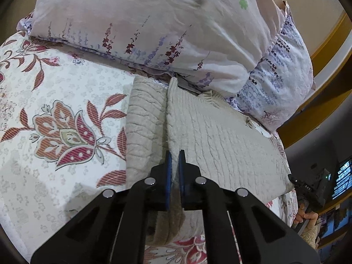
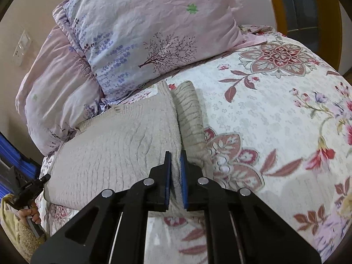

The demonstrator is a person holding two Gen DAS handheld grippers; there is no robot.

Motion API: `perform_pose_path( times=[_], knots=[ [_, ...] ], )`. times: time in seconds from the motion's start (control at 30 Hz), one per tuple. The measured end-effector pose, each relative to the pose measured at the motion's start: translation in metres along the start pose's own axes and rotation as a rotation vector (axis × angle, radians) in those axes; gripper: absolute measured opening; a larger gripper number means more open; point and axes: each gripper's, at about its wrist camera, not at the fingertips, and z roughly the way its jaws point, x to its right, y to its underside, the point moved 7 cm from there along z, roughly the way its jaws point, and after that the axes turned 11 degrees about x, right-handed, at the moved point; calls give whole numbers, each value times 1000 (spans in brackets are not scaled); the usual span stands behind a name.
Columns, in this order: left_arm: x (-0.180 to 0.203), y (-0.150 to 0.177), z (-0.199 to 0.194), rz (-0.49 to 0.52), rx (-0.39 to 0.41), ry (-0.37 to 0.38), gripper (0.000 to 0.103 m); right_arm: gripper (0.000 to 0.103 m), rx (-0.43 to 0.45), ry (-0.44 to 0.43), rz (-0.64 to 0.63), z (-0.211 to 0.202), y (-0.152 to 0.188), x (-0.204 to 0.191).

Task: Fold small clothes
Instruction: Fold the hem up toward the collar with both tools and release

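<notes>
Left wrist view: we are pinching the beige knit garment point(image 1: 220, 136) with left gripper point(image 1: 175, 154); right gripper point(image 2: 176, 156) is likewise clamping its seemingly folded edge at frame centre.

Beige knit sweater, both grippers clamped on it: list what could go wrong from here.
1. The left gripper and right gripper each pinch only a thin ridge of the beige knit sweater; it may slip out mid-fold.
2. The sweater's far edge lies against the pillow; lifting may drag it.
3. Uneven pulling could skew the fold.
</notes>
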Motion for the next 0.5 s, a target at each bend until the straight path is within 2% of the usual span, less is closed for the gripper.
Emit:
perform_pose_path(
  times=[0.07,0.2,0.4,0.47,0.5],
  knots=[
    [-1,2,-1,13,-5,-5,5,8,1,19,-8,-3,3,0],
    [-4,6,6,42,-25,-40,6,8,-32,119,-49,11,10,11],
    [-1,8,10,54,-27,-51,10,10,-44,190,-114,16,10,4],
    [1,5,8,51,-20,-49,19,23,-33,203,-120,13,6,1],
    [2,3,5,51,-6,-50,26,26,-5,204,-127,8,1,-5]
  ],
)
